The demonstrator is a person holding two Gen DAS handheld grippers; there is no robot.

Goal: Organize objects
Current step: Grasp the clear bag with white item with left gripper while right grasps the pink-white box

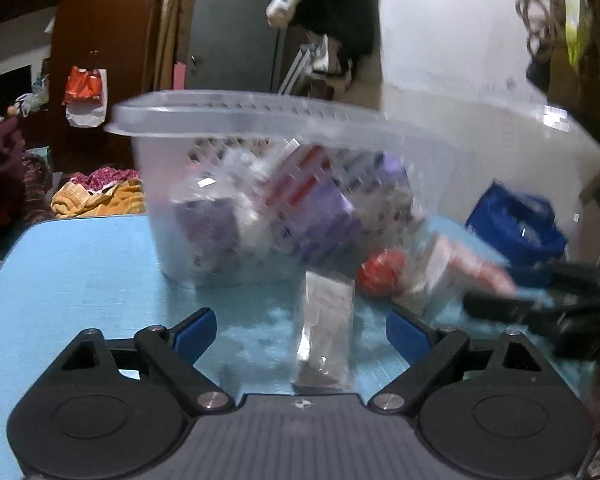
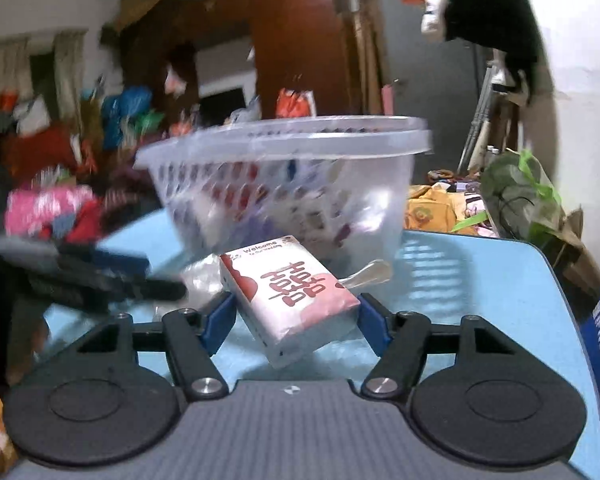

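Cluttered room surroundings are seen behind a light blue tabletop (image 1: 80, 264): heaps of coloured clothing, a dark red-brown cabinet and a grey door, all blurred. On the tabletop a large translucent plastic basket with a perforated wall and a wide rim (image 1: 260, 120) is stood towards the far side, and it is filled with a jumble of purple, white and red packets whose details are smeared by motion. To the right of the basket, in the left wrist view, a dark blue bag (image 1: 516, 224) is seen near the table's far right edge. Beside the basket's base a red, rounded object (image 1: 382, 272) is made out, too blurred to be identified.

A white and pink tissue pack printed with red characters and the words "Welcome" (image 2: 292, 296) is clamped between the blue pads of the right gripper (image 2: 296, 320); it is held tilted, just in front of the basket, and whether it is raised off the tabletop cannot be told. The left gripper (image 1: 300, 334) is held with its blue pads spread wide apart, and a small clear plastic sachet with grey contents (image 1: 324, 336) is seen on the table between them, untouched by either pad. A metallic spoon-like piece (image 2: 370, 274) is glimpsed behind the tissue pack.
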